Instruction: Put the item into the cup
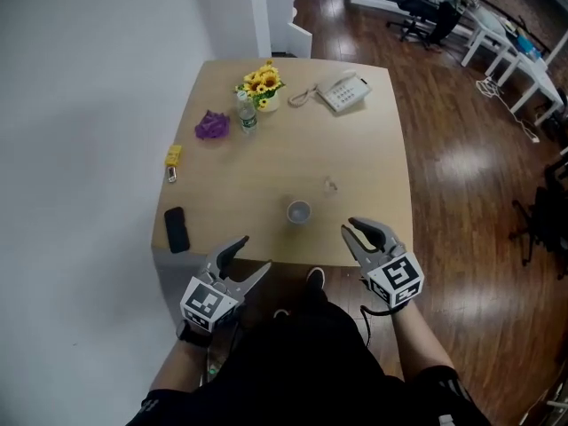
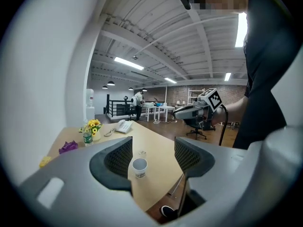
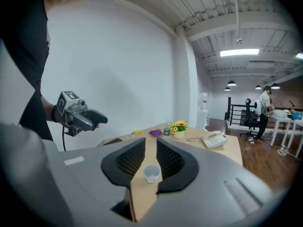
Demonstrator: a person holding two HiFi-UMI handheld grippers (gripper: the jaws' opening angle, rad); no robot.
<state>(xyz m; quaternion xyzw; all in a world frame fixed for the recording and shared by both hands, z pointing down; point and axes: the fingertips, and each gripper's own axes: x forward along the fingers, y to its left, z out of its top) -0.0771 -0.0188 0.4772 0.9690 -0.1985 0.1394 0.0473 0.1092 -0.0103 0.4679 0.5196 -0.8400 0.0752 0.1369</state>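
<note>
A small white paper cup [image 1: 299, 211] stands upright near the table's front edge. A little beyond it, to the right, lies a tiny clear item [image 1: 331, 185]. My left gripper [image 1: 251, 257] hovers off the front edge, left of the cup, open and empty. My right gripper [image 1: 355, 231] hangs over the front right corner, its jaws a narrow gap apart with nothing between them. In the left gripper view the cup [image 2: 139, 167] and item [image 2: 141, 152] show between the jaws, far off. The right gripper view frames the cup [image 3: 151, 172] in its gap.
On the light wooden table [image 1: 373, 167] sit a white desk telephone [image 1: 344, 91], a pot of yellow flowers [image 1: 261, 83], a small bottle [image 1: 247, 118], a purple bundle [image 1: 211, 125], a yellow object [image 1: 173, 155] and a black phone [image 1: 177, 229]. A white wall runs along the left.
</note>
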